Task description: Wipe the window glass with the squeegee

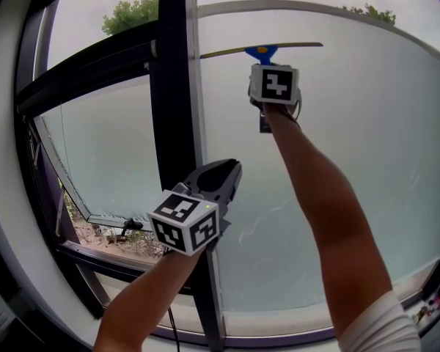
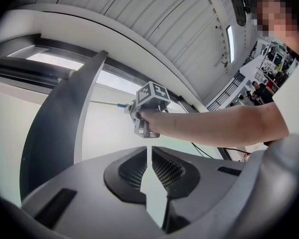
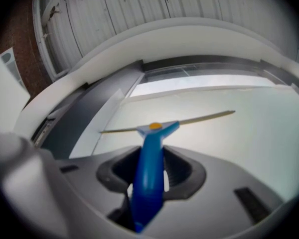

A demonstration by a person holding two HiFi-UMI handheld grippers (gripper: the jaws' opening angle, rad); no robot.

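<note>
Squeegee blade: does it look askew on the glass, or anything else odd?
The blade of the blue-handled squeegee looks slightly tilted near the top of the frosted window glass, left end lower. Faint whitish streaks show lower down the pane.

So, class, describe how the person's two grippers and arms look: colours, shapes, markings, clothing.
Both the left gripper and right gripper have grey moulded bodies with dark, mesh-textured jaw pads. Each carries a white cube printed with black square markers. Forearms are bare; a white short sleeve shows on the right arm.
</note>
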